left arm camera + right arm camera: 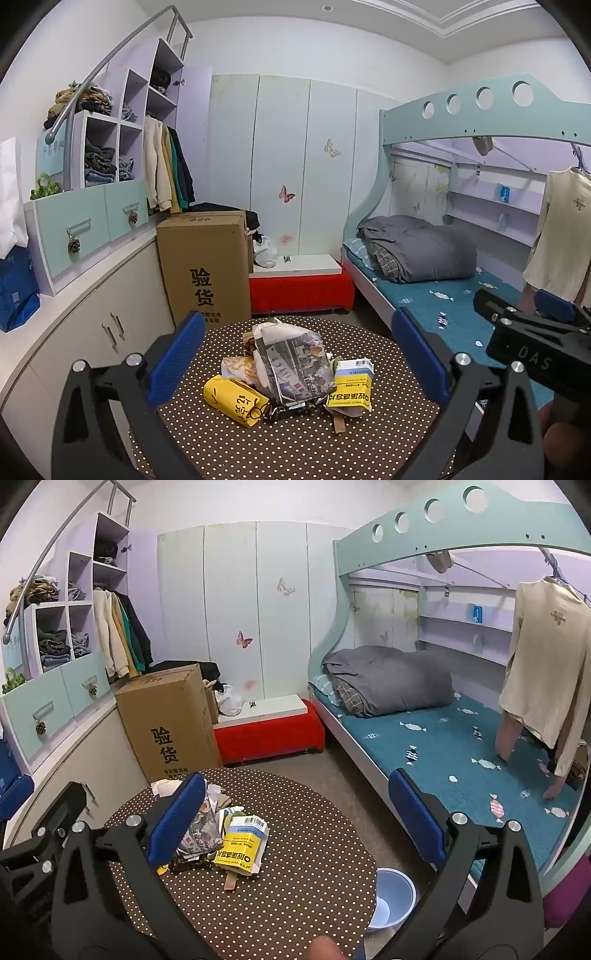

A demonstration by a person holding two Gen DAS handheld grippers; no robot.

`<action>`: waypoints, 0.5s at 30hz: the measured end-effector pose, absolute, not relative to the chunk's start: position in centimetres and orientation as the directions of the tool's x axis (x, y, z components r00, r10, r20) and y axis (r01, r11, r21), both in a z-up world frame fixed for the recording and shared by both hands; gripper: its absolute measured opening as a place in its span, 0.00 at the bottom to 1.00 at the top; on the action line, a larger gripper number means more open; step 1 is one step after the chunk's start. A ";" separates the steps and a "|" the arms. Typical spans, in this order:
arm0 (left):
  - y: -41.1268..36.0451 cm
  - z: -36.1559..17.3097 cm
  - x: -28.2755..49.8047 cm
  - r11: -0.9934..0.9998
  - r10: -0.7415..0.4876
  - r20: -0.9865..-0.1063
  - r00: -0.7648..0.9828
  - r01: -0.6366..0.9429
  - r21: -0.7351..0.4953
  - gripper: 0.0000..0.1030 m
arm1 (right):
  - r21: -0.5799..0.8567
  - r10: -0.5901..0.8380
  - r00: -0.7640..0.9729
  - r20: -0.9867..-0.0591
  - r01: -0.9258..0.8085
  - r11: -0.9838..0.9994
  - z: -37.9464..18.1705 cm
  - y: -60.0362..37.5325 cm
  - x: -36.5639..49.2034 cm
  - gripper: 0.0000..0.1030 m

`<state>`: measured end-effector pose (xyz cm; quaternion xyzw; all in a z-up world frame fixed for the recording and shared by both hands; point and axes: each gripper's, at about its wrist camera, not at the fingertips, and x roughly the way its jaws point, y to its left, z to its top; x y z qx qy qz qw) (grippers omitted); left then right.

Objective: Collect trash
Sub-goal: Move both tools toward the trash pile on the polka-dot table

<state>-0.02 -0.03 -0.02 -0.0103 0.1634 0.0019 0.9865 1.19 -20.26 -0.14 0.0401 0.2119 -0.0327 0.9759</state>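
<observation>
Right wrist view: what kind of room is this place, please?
Most likely a child's bedroom in a home. A bunk bed with a folded grey quilt, wardrobe doors with butterfly stickers, and hanging clothes show it.

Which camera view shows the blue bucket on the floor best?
The right wrist view. There the blue bucket stands on the floor by the edge of the polka-dot table, partly hidden behind the right gripper's finger. The left wrist view does not show it at all.
</observation>
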 end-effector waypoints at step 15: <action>0.8 -1.3 1.4 0.999 0.000 -0.342 0.940 -0.011 -0.030 0.96 | 0.049 -0.056 0.894 -0.445 0.087 0.995 -0.2 -19.8 2.5 0.94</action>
